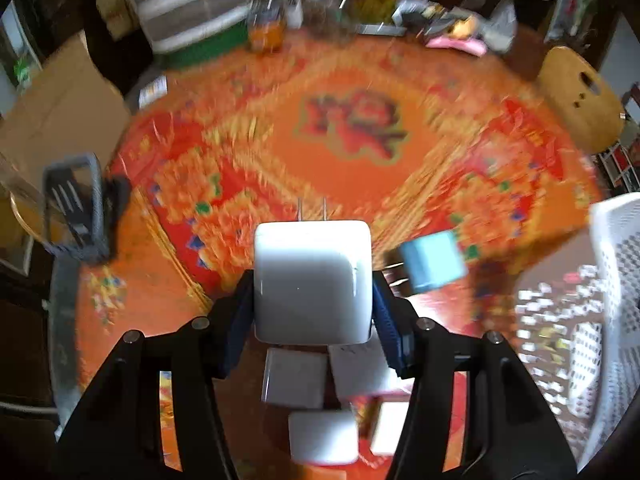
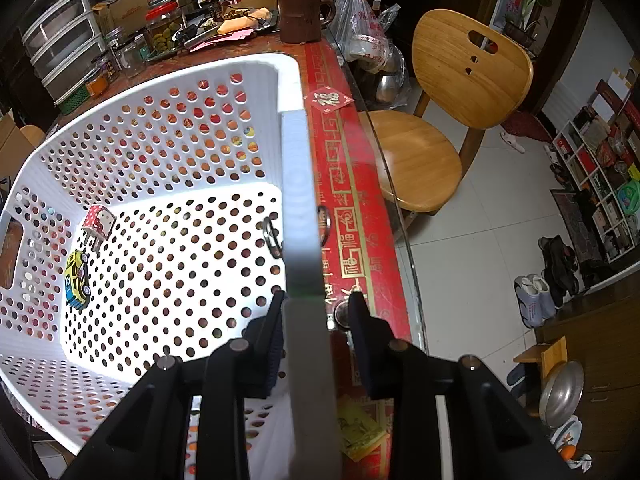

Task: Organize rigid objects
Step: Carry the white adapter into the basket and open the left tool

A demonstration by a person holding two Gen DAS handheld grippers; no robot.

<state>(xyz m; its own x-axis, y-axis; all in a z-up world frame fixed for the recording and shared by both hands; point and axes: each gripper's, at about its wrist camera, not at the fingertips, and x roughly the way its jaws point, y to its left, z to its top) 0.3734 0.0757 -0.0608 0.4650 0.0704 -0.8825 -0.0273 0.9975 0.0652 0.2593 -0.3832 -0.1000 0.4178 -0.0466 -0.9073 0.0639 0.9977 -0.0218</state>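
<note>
We're early on, by our read: the white basket [image 2: 132, 92] on the worktop [image 2: 348, 184] holds only a patterned plug [image 2: 98, 222] & a yellow toy car [image 2: 77, 279]. Approx four white adapters [image 1: 294, 378] plus a blue block [image 1: 432, 260] are left outside. Our left hand-held gripper [image 1: 314, 300] pinches a white charger [image 1: 312, 280], glossy, rounded, prongs fwd, above the cloth. Our right hand-held gripper [image 2: 316, 308] straddles the basket rim; pads look spread.

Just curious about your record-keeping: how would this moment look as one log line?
left tongs: shut on white charger, lifted over table | right tongs: straddling basket rim, not clamped | basket holds: toy car, patterned charger
</note>
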